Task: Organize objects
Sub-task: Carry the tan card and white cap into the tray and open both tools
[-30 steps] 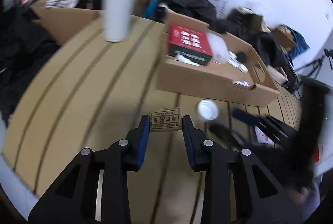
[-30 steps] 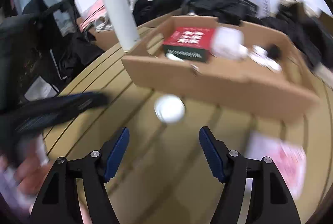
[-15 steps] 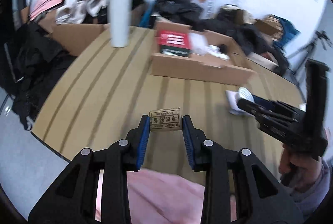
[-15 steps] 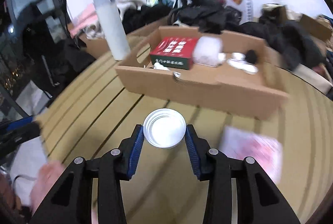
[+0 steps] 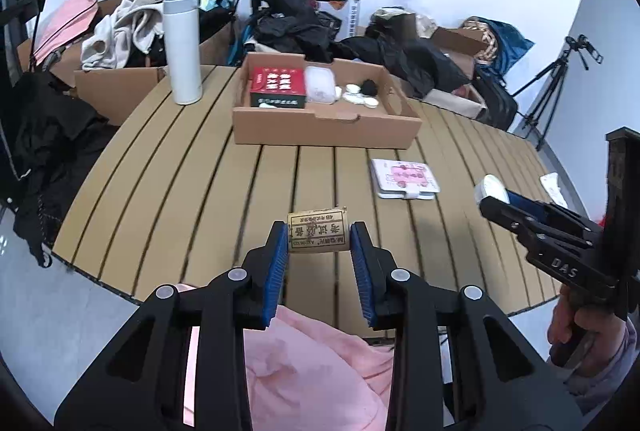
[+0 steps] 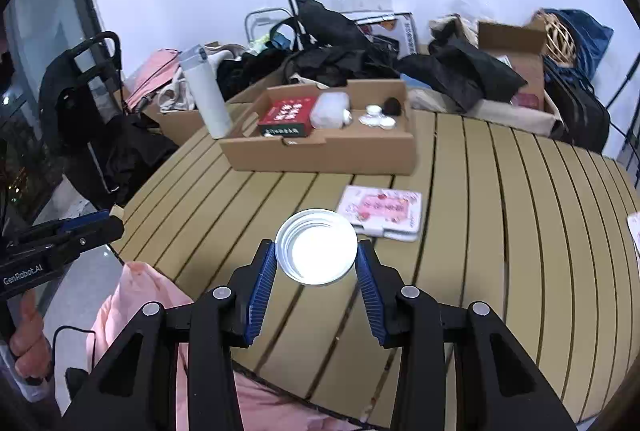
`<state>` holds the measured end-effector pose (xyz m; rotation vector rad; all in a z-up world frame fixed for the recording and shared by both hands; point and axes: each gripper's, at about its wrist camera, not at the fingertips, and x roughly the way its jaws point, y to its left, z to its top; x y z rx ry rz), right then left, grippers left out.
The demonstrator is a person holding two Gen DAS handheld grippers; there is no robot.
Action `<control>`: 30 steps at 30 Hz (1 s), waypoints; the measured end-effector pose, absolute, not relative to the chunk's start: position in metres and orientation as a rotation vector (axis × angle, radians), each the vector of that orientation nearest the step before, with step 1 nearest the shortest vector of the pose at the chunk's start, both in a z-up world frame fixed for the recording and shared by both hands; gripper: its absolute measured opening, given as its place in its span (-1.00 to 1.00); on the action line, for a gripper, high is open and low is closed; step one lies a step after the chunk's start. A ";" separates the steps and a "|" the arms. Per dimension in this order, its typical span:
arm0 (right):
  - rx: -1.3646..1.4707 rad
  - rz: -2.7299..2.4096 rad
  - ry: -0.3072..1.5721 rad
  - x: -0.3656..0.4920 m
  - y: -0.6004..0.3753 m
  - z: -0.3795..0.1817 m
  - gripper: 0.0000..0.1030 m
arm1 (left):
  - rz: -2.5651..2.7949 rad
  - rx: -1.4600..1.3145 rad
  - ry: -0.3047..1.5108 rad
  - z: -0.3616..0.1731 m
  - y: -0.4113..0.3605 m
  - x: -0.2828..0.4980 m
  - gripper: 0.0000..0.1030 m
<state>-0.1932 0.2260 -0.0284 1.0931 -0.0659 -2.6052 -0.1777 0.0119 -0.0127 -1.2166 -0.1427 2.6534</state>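
My left gripper (image 5: 319, 243) is shut on a small tan box with printed characters (image 5: 317, 230), held above the near edge of the slatted table (image 5: 200, 199). My right gripper (image 6: 316, 258) is shut on a round white lid (image 6: 316, 252), lifted over the table; that lid (image 5: 491, 187) and gripper (image 5: 494, 199) also show at the right of the left wrist view. The open cardboard box (image 5: 324, 119) at the far side holds a red packet (image 5: 278, 85), a clear white container (image 5: 320, 83) and small white pieces. A pink-and-white flat case (image 6: 382, 211) lies on the table in front of that box.
A tall white bottle (image 5: 182, 45) stands left of the cardboard box. Bags, clothes and cartons crowd the floor behind the table. A tripod (image 5: 554, 87) stands at the far right. Pink cloth (image 5: 304, 371) lies below my grippers at the table's near edge.
The right gripper closed on the white lid and lifted it. Both grippers pulled back and up from the cardboard box toward the near table edge; the left kept hold of the tan box.
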 end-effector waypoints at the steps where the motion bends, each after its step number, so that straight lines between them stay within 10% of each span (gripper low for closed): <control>1: 1.090 -2.603 -0.069 -0.195 0.225 -0.028 -0.14 | 2.656 -1.228 -0.141 -0.014 0.011 -0.181 -0.46; 27: 1.491 -2.443 -0.187 -0.583 0.209 -0.130 -0.14 | 2.447 -1.477 -0.231 -0.126 0.073 -0.514 -0.29; 30: 1.467 -2.463 -0.192 -0.582 0.205 -0.125 0.41 | 2.445 -1.419 -0.308 -0.120 0.062 -0.509 -0.09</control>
